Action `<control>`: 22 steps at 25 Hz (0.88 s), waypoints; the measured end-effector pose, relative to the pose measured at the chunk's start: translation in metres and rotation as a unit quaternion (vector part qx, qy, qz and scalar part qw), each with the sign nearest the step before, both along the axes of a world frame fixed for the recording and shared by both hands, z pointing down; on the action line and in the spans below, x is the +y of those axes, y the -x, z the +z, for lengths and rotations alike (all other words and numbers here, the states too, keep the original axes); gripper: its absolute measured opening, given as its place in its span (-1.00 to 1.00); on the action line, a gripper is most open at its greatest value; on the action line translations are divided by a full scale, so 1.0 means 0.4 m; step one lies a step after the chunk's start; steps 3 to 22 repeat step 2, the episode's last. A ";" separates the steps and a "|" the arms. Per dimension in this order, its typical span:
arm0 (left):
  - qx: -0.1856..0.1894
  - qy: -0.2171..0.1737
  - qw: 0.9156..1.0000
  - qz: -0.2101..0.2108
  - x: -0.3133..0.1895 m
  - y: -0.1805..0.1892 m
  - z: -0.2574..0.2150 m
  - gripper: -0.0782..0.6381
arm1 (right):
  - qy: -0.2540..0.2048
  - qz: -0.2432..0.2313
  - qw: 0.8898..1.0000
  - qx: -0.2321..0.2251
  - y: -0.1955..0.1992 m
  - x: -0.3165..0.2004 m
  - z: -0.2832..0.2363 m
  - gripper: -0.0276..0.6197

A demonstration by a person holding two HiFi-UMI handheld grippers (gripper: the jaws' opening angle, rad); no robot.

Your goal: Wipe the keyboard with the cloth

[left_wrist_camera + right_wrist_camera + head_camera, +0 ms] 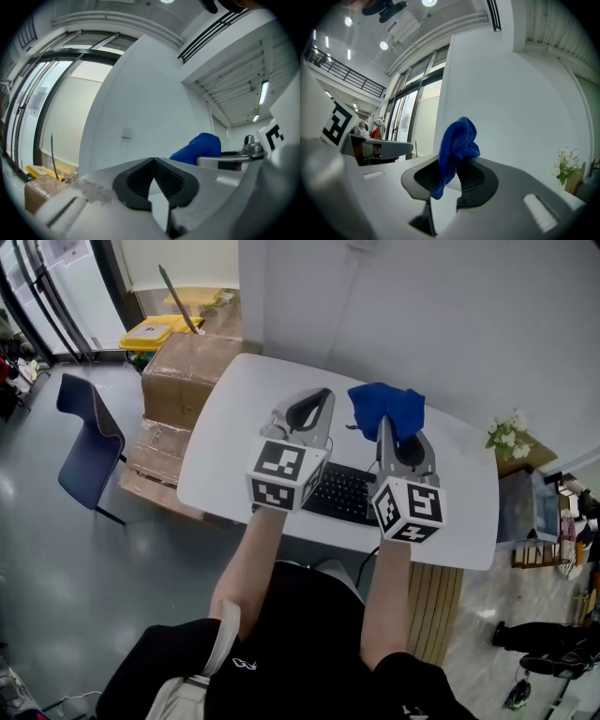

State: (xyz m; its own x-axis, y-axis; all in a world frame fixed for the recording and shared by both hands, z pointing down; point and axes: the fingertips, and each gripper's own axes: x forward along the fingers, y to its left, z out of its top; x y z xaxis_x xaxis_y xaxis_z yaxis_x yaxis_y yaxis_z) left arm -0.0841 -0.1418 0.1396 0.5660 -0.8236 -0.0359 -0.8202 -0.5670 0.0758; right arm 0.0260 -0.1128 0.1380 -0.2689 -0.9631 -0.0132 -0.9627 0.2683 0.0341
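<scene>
As the right gripper (454, 165) clamps it, the blue cloth (458, 139) bunches.

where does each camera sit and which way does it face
Head view: on the person's head, looking steeply down at the table, keyboard, both forearms and both tools. The right tool holds the cloth.
Left gripper view: rides the left tool, looks along its shut, empty jaws toward the white wall. The right tool shows at the right.
Right gripper view: rides the right tool, looks along jaws clamped on the cloth toward the wall. The left tool shows at the left.
Shared: both gripper views show the cloth and the wall.
</scene>
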 end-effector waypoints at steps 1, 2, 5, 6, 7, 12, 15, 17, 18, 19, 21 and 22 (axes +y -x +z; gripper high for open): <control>0.001 -0.001 1.000 0.001 -0.001 -0.005 -0.003 -0.79 | -0.001 0.002 1.000 0.001 -0.006 0.000 -0.002 -0.66; 0.001 -0.002 1.000 0.002 -0.002 -0.010 -0.005 -0.79 | -0.002 0.004 1.000 0.002 -0.012 0.000 -0.003 -0.66; 0.001 -0.002 1.000 0.002 -0.002 -0.010 -0.005 -0.79 | -0.002 0.004 1.000 0.002 -0.012 0.000 -0.003 -0.66; 0.001 -0.002 1.000 0.002 -0.002 -0.010 -0.005 -0.79 | -0.002 0.004 1.000 0.002 -0.012 0.000 -0.003 -0.66; 0.001 -0.002 1.000 0.002 -0.002 -0.010 -0.005 -0.79 | -0.002 0.004 1.000 0.002 -0.012 0.000 -0.003 -0.66; 0.001 -0.002 1.000 0.002 -0.002 -0.010 -0.005 -0.79 | -0.002 0.004 1.000 0.002 -0.012 0.000 -0.003 -0.66; 0.001 -0.002 1.000 0.002 -0.002 -0.010 -0.005 -0.79 | -0.002 0.004 1.000 0.002 -0.012 0.000 -0.003 -0.66; 0.001 -0.002 1.000 0.002 -0.002 -0.010 -0.005 -0.79 | -0.002 0.004 1.000 0.002 -0.012 0.000 -0.003 -0.66; 0.001 -0.002 1.000 0.002 -0.002 -0.010 -0.005 -0.79 | -0.002 0.004 1.000 0.002 -0.012 0.000 -0.003 -0.66; 0.001 -0.002 1.000 0.002 -0.002 -0.010 -0.005 -0.79 | -0.002 0.004 1.000 0.002 -0.012 0.000 -0.003 -0.66; 0.001 -0.002 1.000 0.002 -0.002 -0.010 -0.005 -0.79 | -0.002 0.004 1.000 0.002 -0.012 0.000 -0.003 -0.66; 0.001 -0.002 1.000 0.002 -0.002 -0.010 -0.005 -0.79 | -0.002 0.004 1.000 0.002 -0.012 0.000 -0.003 -0.66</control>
